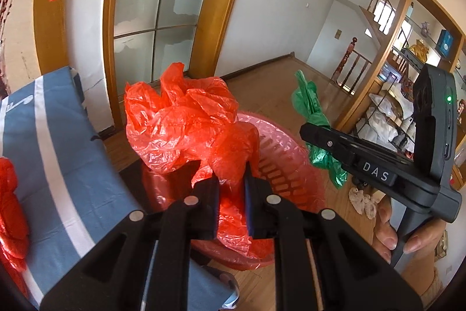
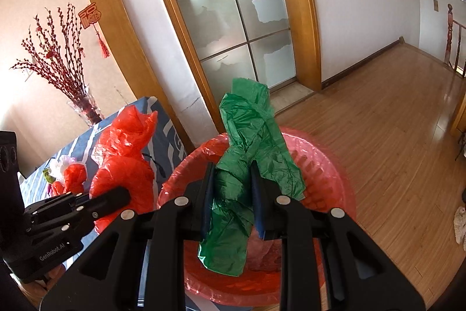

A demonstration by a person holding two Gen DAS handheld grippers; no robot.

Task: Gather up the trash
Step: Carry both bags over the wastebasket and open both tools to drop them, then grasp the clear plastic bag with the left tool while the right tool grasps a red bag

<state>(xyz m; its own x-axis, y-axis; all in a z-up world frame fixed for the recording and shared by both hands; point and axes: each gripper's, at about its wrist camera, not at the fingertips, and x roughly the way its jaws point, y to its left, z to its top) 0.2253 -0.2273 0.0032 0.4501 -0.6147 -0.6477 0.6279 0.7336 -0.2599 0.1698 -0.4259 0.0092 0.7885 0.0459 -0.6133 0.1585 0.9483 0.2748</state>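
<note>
Now: left gripper [image 1: 231,188] pinches red bag [image 1: 186,121], right gripper [image 2: 233,194] pinches green bag [image 2: 247,153] over bin [image 2: 335,165]; release w/ both centred inside rim.

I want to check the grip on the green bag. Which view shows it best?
The right wrist view: the green bag fills the centre, pinched between the right gripper fingers. The left wrist view shows it small, partly hidden.
</note>
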